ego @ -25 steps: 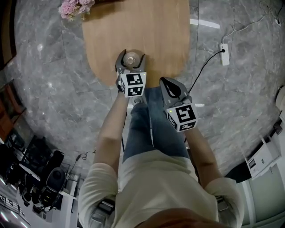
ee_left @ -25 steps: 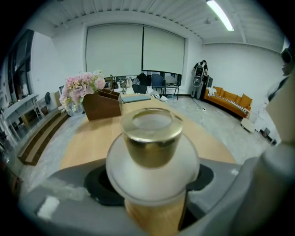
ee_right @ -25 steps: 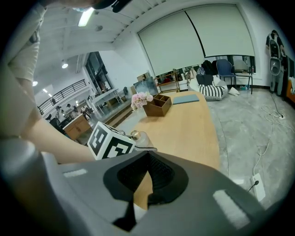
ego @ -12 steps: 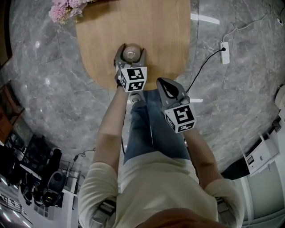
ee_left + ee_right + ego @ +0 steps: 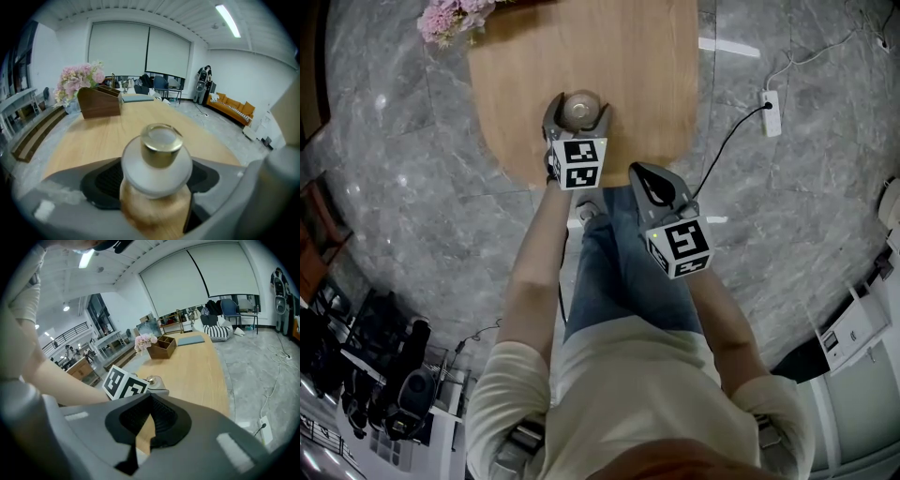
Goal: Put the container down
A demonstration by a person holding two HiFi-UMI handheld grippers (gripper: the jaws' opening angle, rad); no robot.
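Release: left gripper (image 5: 576,103) fingers, just opening, flank the container (image 5: 158,168) on the table (image 5: 642,75); retract straight back. Right gripper (image 5: 645,173) fingers closed, empty.

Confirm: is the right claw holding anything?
No, the right claw is shut, with only the light wooden oval table showing between its jaws.

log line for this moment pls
left gripper: jaws just been opening, container upright between them, over table | right gripper: shut, empty
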